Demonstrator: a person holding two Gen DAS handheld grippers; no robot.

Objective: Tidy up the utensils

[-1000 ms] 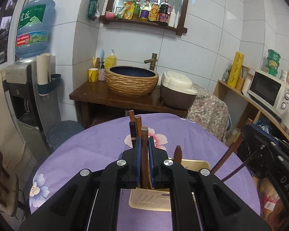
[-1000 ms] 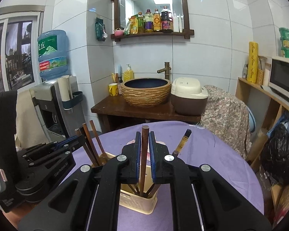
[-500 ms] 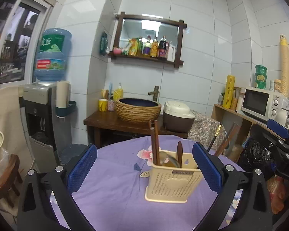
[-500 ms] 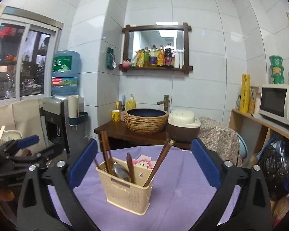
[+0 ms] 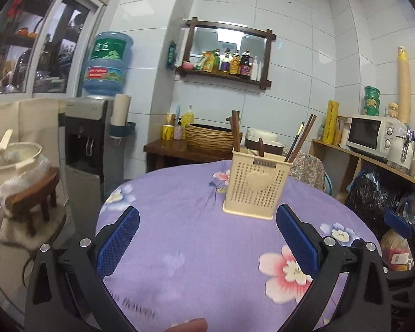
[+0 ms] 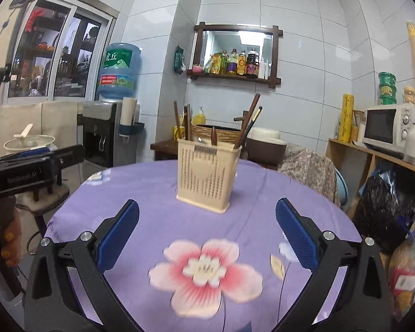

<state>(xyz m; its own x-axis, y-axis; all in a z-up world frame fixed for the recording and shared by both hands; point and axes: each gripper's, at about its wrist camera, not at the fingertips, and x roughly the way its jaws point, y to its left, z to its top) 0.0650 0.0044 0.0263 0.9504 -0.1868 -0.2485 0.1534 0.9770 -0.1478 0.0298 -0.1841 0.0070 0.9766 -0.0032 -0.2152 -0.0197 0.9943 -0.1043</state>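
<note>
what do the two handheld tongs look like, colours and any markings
Both the left tongs and the right tongs have matte black angular arms with silver round bolts and blue textured pads. Seen from the right wrist, the left tool's black body carries pale lettering, too blurred to read surely.

A cream perforated plastic utensil holder (image 5: 256, 186) stands upright on the purple flowered surface (image 5: 196, 251), a raised heart on its near wall and a small label strip at its rim. Dark wooden chopsticks (image 6: 247, 127) lean out toward the right; more brown sticks (image 6: 186, 123) stand nearly upright at the left, and a short brown handle (image 6: 213, 136) pokes up mid-basket.
</note>
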